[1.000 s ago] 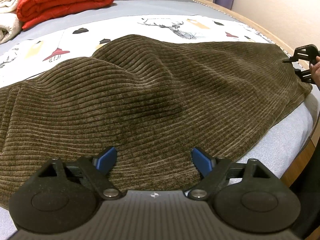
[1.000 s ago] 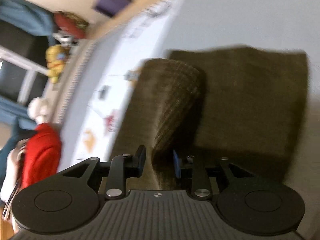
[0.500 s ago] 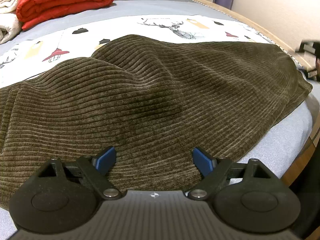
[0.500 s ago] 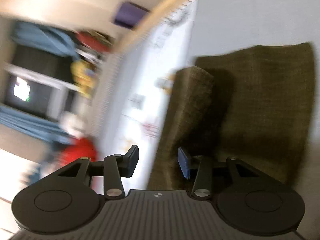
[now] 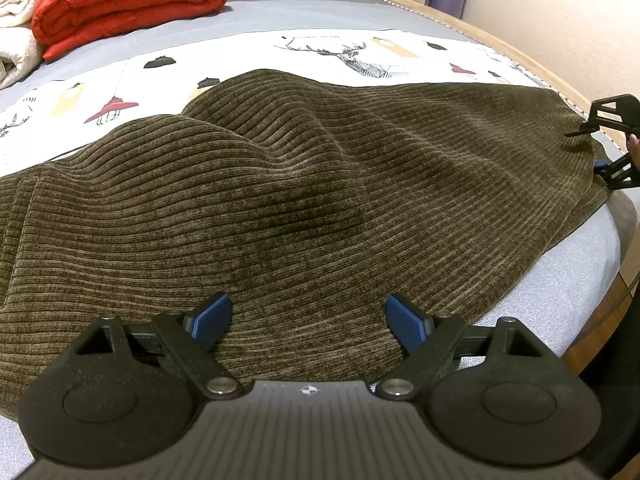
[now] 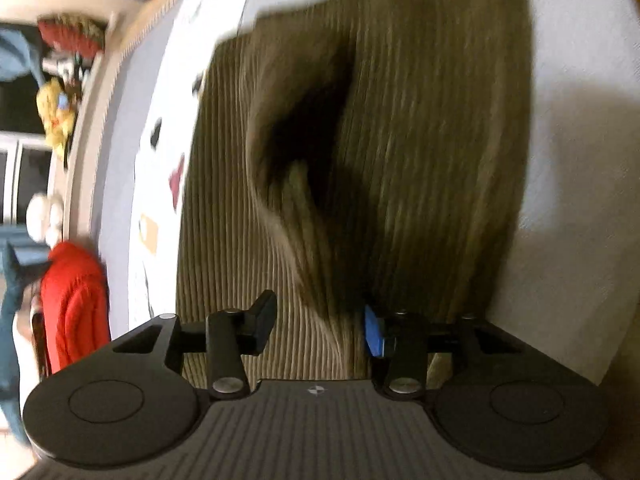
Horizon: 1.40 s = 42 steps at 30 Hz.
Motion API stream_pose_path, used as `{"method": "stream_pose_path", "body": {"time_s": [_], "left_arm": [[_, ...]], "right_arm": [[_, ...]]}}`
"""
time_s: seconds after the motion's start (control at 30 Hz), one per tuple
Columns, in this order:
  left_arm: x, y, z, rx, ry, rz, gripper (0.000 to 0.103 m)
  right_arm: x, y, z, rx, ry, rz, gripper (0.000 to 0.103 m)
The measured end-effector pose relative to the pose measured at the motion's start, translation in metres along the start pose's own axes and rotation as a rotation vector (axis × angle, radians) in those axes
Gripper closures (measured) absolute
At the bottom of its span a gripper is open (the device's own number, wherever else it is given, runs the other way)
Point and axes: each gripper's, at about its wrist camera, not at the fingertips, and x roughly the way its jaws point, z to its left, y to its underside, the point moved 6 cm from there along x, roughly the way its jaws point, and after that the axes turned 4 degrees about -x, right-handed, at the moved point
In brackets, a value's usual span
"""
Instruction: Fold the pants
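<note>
Brown pants (image 5: 304, 200) spread rumpled on the bed (image 5: 560, 280).
Left tool (image 5: 308, 320) gapes wide, gripping nothing; right tool (image 6: 320, 326), jaws just widening, straddles the cloth unpinched.

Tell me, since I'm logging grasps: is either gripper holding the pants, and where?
Neither. The left gripper and right gripper stand open over the brown corduroy pants; the right's jaws just opened.

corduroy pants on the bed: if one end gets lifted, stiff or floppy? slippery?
Likely floppy: the pants lie in soft humps and would sag. Probably heavy for cloth, since the ribbed weave looks thick. Slipping seems unlikely; the ribs should give the tongs a good hold.
</note>
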Motion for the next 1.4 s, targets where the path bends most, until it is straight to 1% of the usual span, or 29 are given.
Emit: {"method": "stream_pose_path", "body": {"time_s": [0.13,0.2,0.23,0.27,0.3,0.4,0.43,0.63,0.73,0.83,0.9,0.97,1.03,1.07,1.1,1.17,1.2,1.3,1.33,1.4], "left_arm": [[0.0,0.0,0.0,-0.003,0.001,-0.001,0.015],[0.0,0.0,0.0,-0.003,0.002,0.0,0.015],[0.0,0.0,0.0,-0.003,0.002,0.0,0.015],[0.0,0.0,0.0,-0.003,0.001,0.001,0.015],[0.0,0.0,0.0,-0.002,0.001,0.001,0.015],[0.0,0.0,0.0,-0.003,0.001,0.0,0.015],[0.0,0.0,0.0,-0.003,0.001,0.0,0.015],[0.0,0.0,-0.001,-0.003,0.0,0.0,0.014],[0.0,0.0,-0.001,-0.003,0.001,0.0,0.014],[0.0,0.0,-0.001,-0.003,0.0,0.0,0.014],[0.001,0.0,-0.001,-0.003,0.001,-0.001,0.014],[0.001,0.0,-0.001,-0.002,0.0,-0.001,0.013],[0.001,0.0,-0.002,-0.002,0.0,-0.001,0.013],[0.001,0.0,-0.002,-0.002,0.0,-0.001,0.013],[0.001,0.0,-0.002,-0.002,0.001,-0.001,0.013],[0.001,0.0,-0.002,-0.002,0.0,0.0,0.013],[0.001,0.0,-0.002,-0.002,0.0,-0.001,0.013],[0.001,0.0,-0.001,-0.002,0.0,0.0,0.013],[0.001,0.0,-0.001,-0.002,0.001,0.0,0.013],[0.001,0.0,-0.002,-0.002,0.001,-0.001,0.013]], "right_arm": [[0.009,0.005,0.014,-0.039,-0.032,0.045,0.048],[0.009,0.005,0.018,-0.049,-0.091,0.068,0.048],[0.008,0.005,0.022,-0.04,-0.141,0.066,0.048],[0.006,0.003,0.025,-0.035,-0.187,0.049,0.048],[0.0,-0.001,0.027,-0.033,-0.206,0.016,0.048],[-0.018,-0.016,0.027,-0.032,-0.22,-0.121,0.048],[-0.021,-0.019,0.027,-0.036,-0.223,-0.143,0.048],[-0.025,-0.029,0.025,-0.024,-0.249,-0.204,0.048],[-0.029,-0.034,0.022,-0.039,-0.269,-0.222,0.048],[-0.03,-0.039,0.027,-0.06,-0.287,-0.268,0.048],[-0.034,-0.042,0.028,-0.076,-0.284,-0.296,0.048],[-0.032,-0.042,0.026,-0.09,-0.245,-0.303,0.048],[-0.03,-0.044,0.018,-0.086,-0.178,-0.311,0.048],[-0.027,-0.045,0.015,-0.079,-0.13,-0.305,0.048],[-0.022,-0.046,0.009,-0.066,-0.076,-0.287,0.048],[-0.013,-0.045,0.001,-0.055,-0.002,-0.244,0.048],[-0.01,-0.045,-0.001,-0.054,0.004,-0.228,0.049],[-0.008,-0.045,0.006,-0.086,-0.009,-0.222,0.049],[-0.008,-0.045,0.009,-0.084,-0.031,-0.222,0.049],[-0.014,-0.047,0.015,-0.073,-0.12,-0.25,0.049]]}}
